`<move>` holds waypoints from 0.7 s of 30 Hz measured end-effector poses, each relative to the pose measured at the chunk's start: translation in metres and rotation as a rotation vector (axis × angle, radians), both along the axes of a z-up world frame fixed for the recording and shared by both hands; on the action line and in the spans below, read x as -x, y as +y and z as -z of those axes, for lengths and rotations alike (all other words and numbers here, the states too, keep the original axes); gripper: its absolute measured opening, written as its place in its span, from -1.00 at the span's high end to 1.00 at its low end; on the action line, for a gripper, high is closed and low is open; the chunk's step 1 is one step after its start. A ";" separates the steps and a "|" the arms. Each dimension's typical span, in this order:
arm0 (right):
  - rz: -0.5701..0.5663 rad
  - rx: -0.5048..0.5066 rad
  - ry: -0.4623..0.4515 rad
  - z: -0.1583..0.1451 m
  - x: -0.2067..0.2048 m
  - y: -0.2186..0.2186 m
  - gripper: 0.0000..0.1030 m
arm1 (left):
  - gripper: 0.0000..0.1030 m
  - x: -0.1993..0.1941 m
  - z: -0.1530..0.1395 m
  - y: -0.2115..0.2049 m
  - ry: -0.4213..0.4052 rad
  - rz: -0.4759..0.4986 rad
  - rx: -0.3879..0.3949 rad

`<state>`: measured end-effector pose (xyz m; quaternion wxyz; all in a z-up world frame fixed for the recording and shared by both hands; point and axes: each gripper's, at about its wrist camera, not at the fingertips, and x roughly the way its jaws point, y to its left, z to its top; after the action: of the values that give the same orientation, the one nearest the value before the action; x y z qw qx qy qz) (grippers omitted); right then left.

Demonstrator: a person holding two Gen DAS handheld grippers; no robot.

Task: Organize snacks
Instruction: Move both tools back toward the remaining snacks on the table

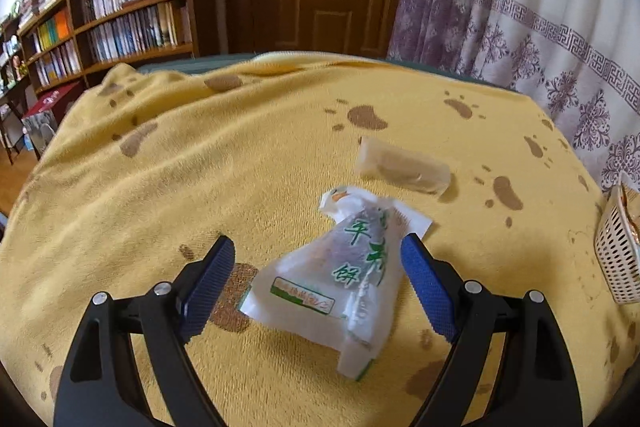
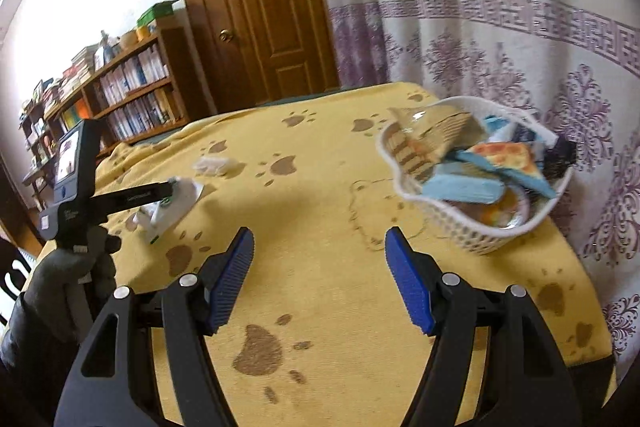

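Note:
A white snack packet [image 1: 340, 279] with green characters lies on the yellow paw-print blanket [image 1: 160, 187]. My left gripper [image 1: 318, 241] is open and straddles it; its right pad [image 1: 424, 283] sits close against the packet's edge, while the left pad stands apart. Beyond it lies a translucent wrapped roll [image 1: 402, 167]. In the right wrist view, my right gripper [image 2: 320, 233] hangs open over bare blanket with nothing between its fingers. A white basket [image 2: 472, 235] filled with several snack packs stands to its right. The same packet [image 2: 176, 203] shows at the left under the left gripper [image 2: 170, 193].
A gloved hand [image 2: 68, 279] holds the left gripper's handle. The basket [image 1: 616, 259] sits near the blanket's right edge, against a white and purple curtain [image 2: 500, 67]. A brown door [image 2: 260, 7] and a bookshelf [image 1: 120, 11] stand beyond the far edge.

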<state>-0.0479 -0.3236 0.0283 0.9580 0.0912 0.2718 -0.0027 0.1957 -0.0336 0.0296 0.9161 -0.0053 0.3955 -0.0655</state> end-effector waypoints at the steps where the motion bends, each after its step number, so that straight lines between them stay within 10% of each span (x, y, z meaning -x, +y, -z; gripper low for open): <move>1: -0.006 0.003 0.005 0.001 -0.001 0.002 -0.36 | -0.64 -0.002 0.001 -0.002 0.006 0.007 0.002; 21: -0.128 0.100 0.095 0.024 -0.060 0.060 -0.35 | 0.37 -0.006 0.007 -0.001 0.021 0.095 0.071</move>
<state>0.0123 -0.2637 0.0041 0.9457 0.0253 0.3216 0.0408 0.2018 -0.0349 0.0229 0.9069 -0.0195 0.4025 -0.1229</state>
